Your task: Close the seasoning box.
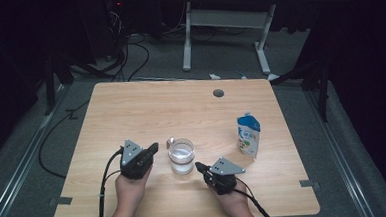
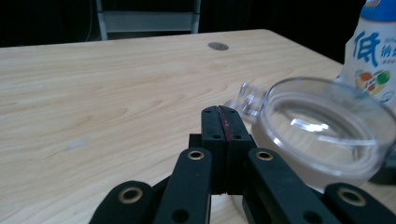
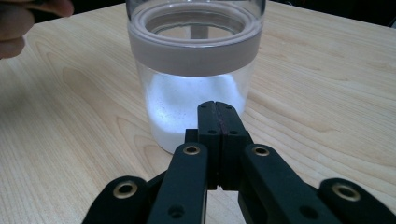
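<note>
A clear glass jar [image 1: 182, 156] stands open-topped on the wooden table [image 1: 146, 111], with white powder in its lower part [image 3: 187, 112]. My left gripper [image 1: 154, 148] is just left of it, jaws shut and empty, tips near the jar's rim [image 2: 322, 130]. My right gripper [image 1: 199, 166] sits at the jar's lower right, also shut and empty, pointing at the jar's base. A white and blue pouch [image 1: 248, 134] stands upright to the jar's right, and the left gripper view has it behind the jar [image 2: 373, 51].
A round grommet hole [image 1: 218, 93] lies near the table's far edge. Beyond the table stands a white desk frame [image 1: 224, 24] with cables on the floor. A hand's fingertips [image 3: 28, 21] show at the top left of the right gripper view.
</note>
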